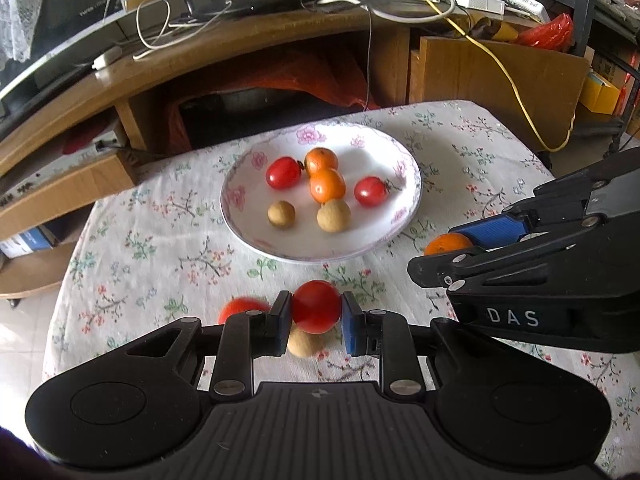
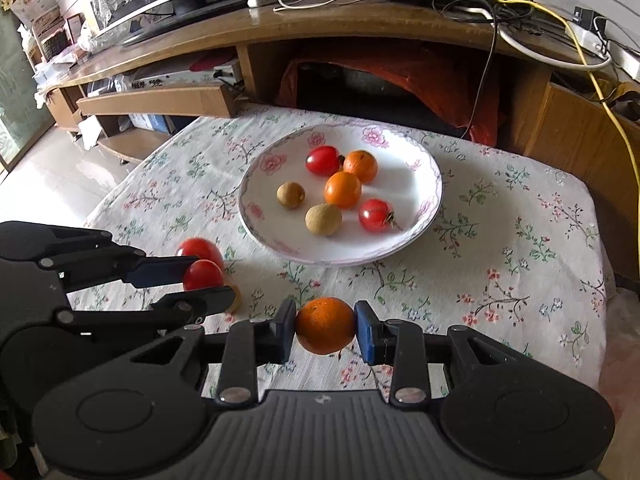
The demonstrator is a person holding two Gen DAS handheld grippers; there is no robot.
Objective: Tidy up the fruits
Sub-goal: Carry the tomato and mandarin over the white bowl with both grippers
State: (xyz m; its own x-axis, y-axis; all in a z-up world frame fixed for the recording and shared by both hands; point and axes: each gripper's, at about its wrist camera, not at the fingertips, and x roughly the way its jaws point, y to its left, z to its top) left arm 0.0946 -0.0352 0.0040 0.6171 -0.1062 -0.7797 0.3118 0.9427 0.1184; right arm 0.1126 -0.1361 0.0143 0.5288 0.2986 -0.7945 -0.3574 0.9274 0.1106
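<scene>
My left gripper (image 1: 316, 314) is shut on a red cherry tomato (image 1: 316, 306), held just above the floral tablecloth; the right wrist view shows it from the side at the left (image 2: 204, 278). A second tomato (image 1: 240, 308) and a tan longan (image 1: 302, 342) lie on the cloth under and beside it. My right gripper (image 2: 325, 330) is shut on a small orange (image 2: 325, 325), seen in the left wrist view at the right (image 1: 448, 242). Ahead stands a white flowered plate (image 1: 248, 184) holding two tomatoes, two oranges and two longans.
The small table (image 2: 520, 240) has its cloth-covered edges close on all sides. Behind it runs a wooden TV stand (image 2: 360, 28) with a screen, cables and a power strip. Tiled floor (image 2: 60, 176) shows at the left.
</scene>
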